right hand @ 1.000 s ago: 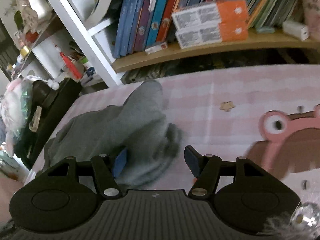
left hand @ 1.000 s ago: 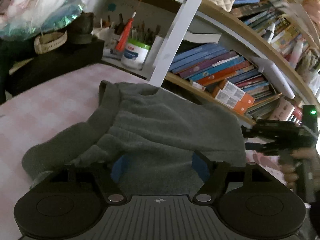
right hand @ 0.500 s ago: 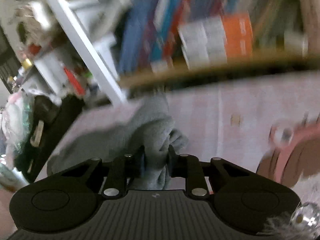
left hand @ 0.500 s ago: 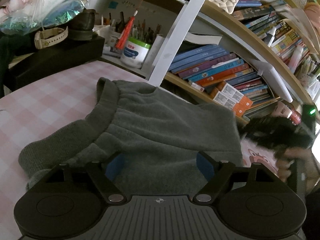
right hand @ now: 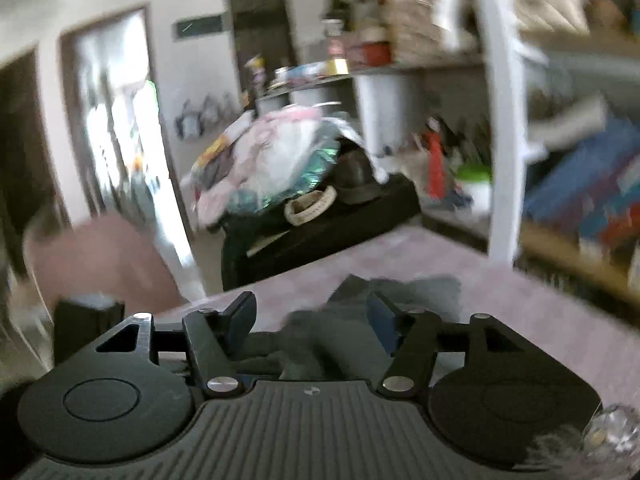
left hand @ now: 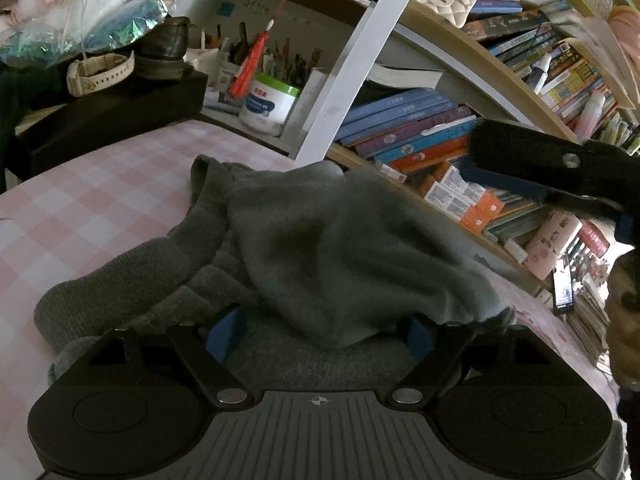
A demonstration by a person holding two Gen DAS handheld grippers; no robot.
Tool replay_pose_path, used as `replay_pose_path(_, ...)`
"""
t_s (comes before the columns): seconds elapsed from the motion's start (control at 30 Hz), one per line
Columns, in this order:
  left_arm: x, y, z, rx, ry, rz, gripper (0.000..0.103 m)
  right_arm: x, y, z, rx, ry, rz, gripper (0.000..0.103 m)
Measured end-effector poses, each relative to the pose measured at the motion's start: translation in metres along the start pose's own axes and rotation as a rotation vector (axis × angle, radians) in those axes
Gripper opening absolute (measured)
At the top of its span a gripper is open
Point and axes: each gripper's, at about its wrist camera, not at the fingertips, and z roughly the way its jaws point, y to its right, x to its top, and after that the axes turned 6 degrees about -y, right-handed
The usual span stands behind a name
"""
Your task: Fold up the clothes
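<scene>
Grey fleece garment [left hand: 320, 248] bunched on pink checked tabletop [left hand: 80, 208], one flap thrown over toward six o'clock. Left tool [left hand: 324, 330] spread apart; right tool [right hand: 312, 316] likewise, empty. Folding barely begun.

Pink checked tablecloth [left hand: 100, 200], bookshelf of books [left hand: 408, 136], white tub [left hand: 266, 104], watch [left hand: 100, 74]

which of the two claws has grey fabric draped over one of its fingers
The left claw: a fold of the dark grey knit sweater drapes over its right finger. The right claw, seen raised beside the bookshelf, touches no fabric; both stand open.
</scene>
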Motion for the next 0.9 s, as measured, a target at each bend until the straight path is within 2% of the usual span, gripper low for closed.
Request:
replay_pose_path(0.07,0.000,0.000,0.000,-0.003,0.000,0.000,0.087,0.002,0.019,-0.014,-0.029,0.023,0.077,0.064)
replay_pose_path(0.13,0.000,0.000,0.000,-0.004,0.000,0.000,0.088,0.002,0.041,-0.027,-0.120,0.047,0.157,0.070)
replay_pose_path(0.2,0.000,0.000,0.000,-0.005,-0.001,0.000,0.088,0.002,0.063,-0.034,-0.198,0.050,0.258,0.071)
replay_pose_path(0.23,0.000,0.000,0.000,-0.005,0.000,0.000,0.088,0.003,0.071,-0.033,-0.210,0.043,0.313,0.071)
replay_pose_path(0.37,0.000,0.001,0.000,-0.006,-0.001,-0.002,0.088,-0.008,0.097,-0.020,-0.151,-0.018,0.502,0.076)
replay_pose_path(0.47,0.000,0.000,-0.001,-0.009,0.000,-0.004,0.088,-0.013,0.088,-0.004,-0.168,-0.079,0.477,0.077)
replay_pose_path(0.57,0.000,0.000,-0.001,-0.010,0.000,-0.005,0.088,-0.010,0.055,-0.002,-0.145,-0.102,0.297,0.076)
replay_pose_path(0.67,0.000,0.000,-0.001,-0.012,0.000,-0.007,0.089,-0.004,0.037,0.003,-0.155,-0.115,0.234,0.076)
replay_pose_path(0.73,0.000,0.000,-0.001,-0.013,0.001,-0.008,0.089,0.000,0.046,0.004,-0.156,-0.103,0.313,0.076)
replay_pose_path(0.8,0.000,0.000,-0.001,-0.014,0.001,-0.009,0.089,-0.004,0.065,0.004,-0.151,-0.101,0.446,0.076)
replay_pose_path(0.9,0.000,-0.001,-0.001,-0.015,0.001,-0.010,0.089,-0.017,0.088,0.013,-0.122,-0.156,0.589,0.076)
